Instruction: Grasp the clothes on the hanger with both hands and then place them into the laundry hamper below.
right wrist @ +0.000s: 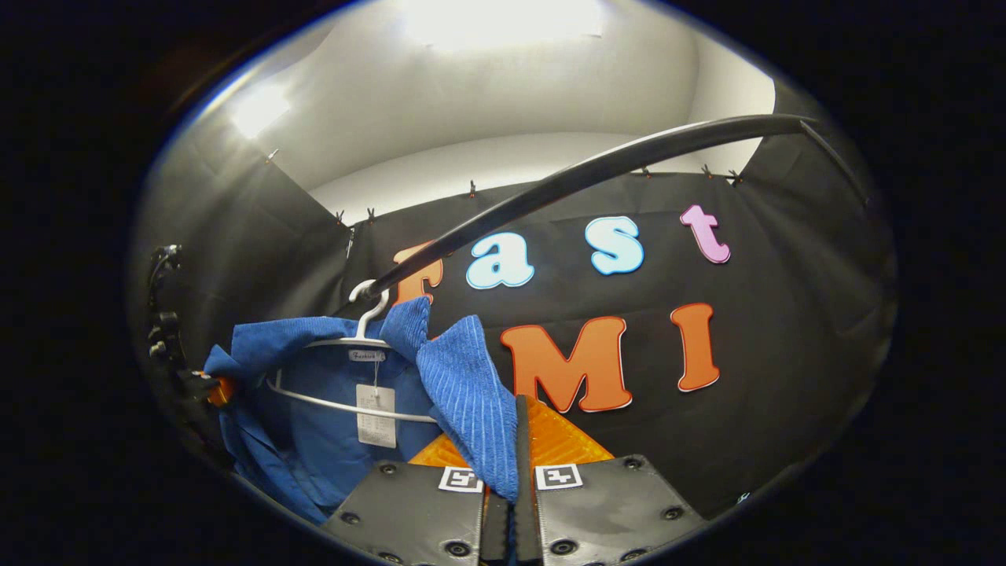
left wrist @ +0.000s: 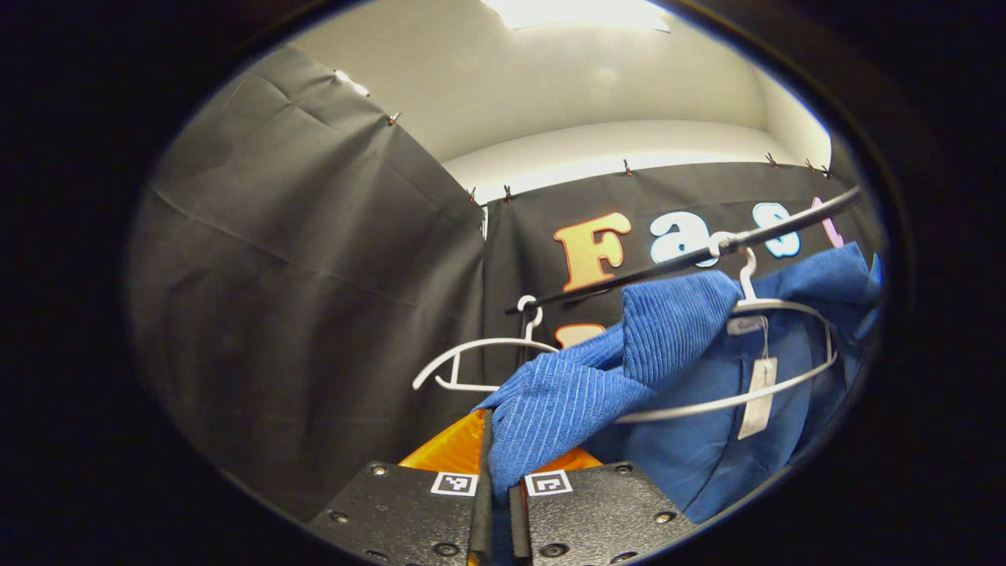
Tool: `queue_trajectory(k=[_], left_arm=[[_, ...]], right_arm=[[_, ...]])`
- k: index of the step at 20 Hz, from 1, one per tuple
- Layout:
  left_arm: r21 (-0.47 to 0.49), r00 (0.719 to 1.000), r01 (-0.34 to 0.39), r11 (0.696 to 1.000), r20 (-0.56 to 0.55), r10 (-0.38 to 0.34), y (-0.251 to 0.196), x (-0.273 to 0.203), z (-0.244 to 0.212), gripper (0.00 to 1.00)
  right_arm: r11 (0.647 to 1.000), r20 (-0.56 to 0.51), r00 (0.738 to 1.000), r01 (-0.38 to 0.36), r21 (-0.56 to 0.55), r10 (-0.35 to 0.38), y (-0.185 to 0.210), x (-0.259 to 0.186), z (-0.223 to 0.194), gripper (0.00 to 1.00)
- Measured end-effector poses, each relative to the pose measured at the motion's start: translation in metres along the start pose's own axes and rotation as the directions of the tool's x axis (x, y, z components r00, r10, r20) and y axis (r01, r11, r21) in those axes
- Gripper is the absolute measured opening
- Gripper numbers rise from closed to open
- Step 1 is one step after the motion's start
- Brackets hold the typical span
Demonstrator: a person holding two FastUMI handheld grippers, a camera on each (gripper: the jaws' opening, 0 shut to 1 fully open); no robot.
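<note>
The left gripper (left wrist: 497, 503) is clamped on a fold of the blue ribbed garment (left wrist: 574, 385); in the left gripper view the cloth runs down between the two fingers, which stand almost together with only the fabric between them. The right gripper (right wrist: 509, 511) is likewise closed on the other blue ribbed sleeve or edge (right wrist: 468, 397), the cloth entering the narrow gap between its fingers in the right gripper view. Each gripper holds one side of the garment, which suits a two-handed lift: equal purchase on both sides lets the cloth come off the hanger without bunching to one end. From each grip the fabric rises at a slant to the white hanger (left wrist: 766, 346), and is drawn taut rather than hanging slack. The body of the garment is draped over that hanger, with a paper tag (left wrist: 757, 397) hanging from the neck. The hanger hook rests on the dark rail (left wrist: 692, 255), which carries the weight. A second white hanger (left wrist: 479, 358) hangs bare on the same rail, to the left in the left gripper view. The garment is therefore judged to be grasped but not yet freed; the lift off the hanger and the lowering into the laundry hamper remain to be done.
</note>
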State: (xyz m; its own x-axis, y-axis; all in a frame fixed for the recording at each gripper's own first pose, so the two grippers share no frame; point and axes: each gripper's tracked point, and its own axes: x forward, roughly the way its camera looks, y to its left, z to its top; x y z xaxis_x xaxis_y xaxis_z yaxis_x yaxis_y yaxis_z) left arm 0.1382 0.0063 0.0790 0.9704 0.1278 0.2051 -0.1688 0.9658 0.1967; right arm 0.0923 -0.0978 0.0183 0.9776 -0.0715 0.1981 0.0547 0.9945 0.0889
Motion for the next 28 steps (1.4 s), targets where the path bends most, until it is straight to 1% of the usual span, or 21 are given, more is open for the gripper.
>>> queue_trajectory(k=[1,2,3,5,7,8,9,11,13,14,16,17,18,20,24,28], left_arm=[[0.005,1.0,0.001,1.0,0.017,-0.001,0.004,0.008,0.011,0.08],[0.015,0.999,0.012,1.0,0.035,-0.012,0.008,0.018,0.02,0.1],[0.028,0.999,0.027,0.999,0.046,-0.028,0.009,0.027,0.027,0.09],[0.057,0.996,0.068,0.996,0.054,-0.071,0.01,0.045,0.035,0.09],[0.051,0.99,0.107,0.993,0.09,-0.111,0.012,0.065,0.049,0.08],[0.034,0.984,0.145,0.989,0.1,-0.148,0.009,0.075,0.051,0.07],[0.016,0.977,0.193,0.981,0.09,-0.193,0.006,0.087,0.048,0.1],[-0.027,0.957,0.288,0.957,0.05,-0.287,0.005,0.1,0.027,0.08],[-0.102,0.937,0.349,0.931,0.017,-0.349,0.003,0.112,0.006,0.07],[-0.152,0.931,0.362,0.92,0.0,-0.366,0.002,0.116,-0.008,0.07],[-0.225,0.933,0.341,0.912,-0.038,-0.358,0.003,0.125,-0.038,0.08],[-0.245,0.934,0.333,0.911,-0.049,-0.355,0.002,0.126,-0.051,0.08],[-0.251,0.933,0.33,0.91,-0.063,-0.355,-0.002,0.126,-0.064,0.1],[-0.255,0.93,0.327,0.91,-0.084,-0.358,-0.008,0.121,-0.087,0.08],[-0.239,0.922,0.314,0.919,-0.154,-0.355,-0.021,0.101,-0.127,0.08],[-0.173,0.919,0.329,0.928,-0.167,-0.357,-0.031,0.071,-0.139,0.09]], right_arm=[[1.0,0.005,1.0,0.012,-0.003,-0.012,-0.002,0.0,0.001,0.17],[1.0,0.006,1.0,0.02,0.001,-0.02,-0.002,-0.001,0.001,0.17],[1.0,0.009,1.0,0.029,0.008,-0.029,-0.004,0.0,0.003,0.17],[0.999,0.014,0.999,0.048,0.02,-0.048,-0.01,-0.003,0.006,0.17],[0.998,0.02,0.998,0.06,0.029,-0.061,-0.016,-0.002,0.008,0.17],[0.997,0.023,0.997,0.067,0.034,-0.068,-0.019,0.0,0.01,0.17],[0.997,0.025,0.997,0.072,0.04,-0.073,-0.022,0.0,0.009,0.17],[0.996,0.025,0.997,0.074,0.044,-0.076,-0.022,0.001,0.009,0.17],[0.996,0.024,0.996,0.082,0.041,-0.083,-0.024,0.002,0.008,0.17],[0.996,0.023,0.996,0.087,0.036,-0.088,-0.024,0.002,0.007,0.17],[0.995,0.02,0.996,0.09,0.032,-0.091,-0.024,0.005,0.008,0.17],[0.996,0.019,0.996,0.089,0.032,-0.089,-0.021,0.006,0.009,0.17],[0.995,0.023,0.996,0.091,0.028,-0.092,-0.021,0.007,0.01,0.17],[0.994,0.037,0.994,0.106,0.008,-0.106,-0.022,0.008,0.014,0.17],[0.988,0.036,0.988,0.151,-0.011,-0.15,-0.032,0.014,0.013,0.17],[0.973,0.036,0.973,0.229,-0.034,-0.228,-0.059,0.022,0.011,0.17]])
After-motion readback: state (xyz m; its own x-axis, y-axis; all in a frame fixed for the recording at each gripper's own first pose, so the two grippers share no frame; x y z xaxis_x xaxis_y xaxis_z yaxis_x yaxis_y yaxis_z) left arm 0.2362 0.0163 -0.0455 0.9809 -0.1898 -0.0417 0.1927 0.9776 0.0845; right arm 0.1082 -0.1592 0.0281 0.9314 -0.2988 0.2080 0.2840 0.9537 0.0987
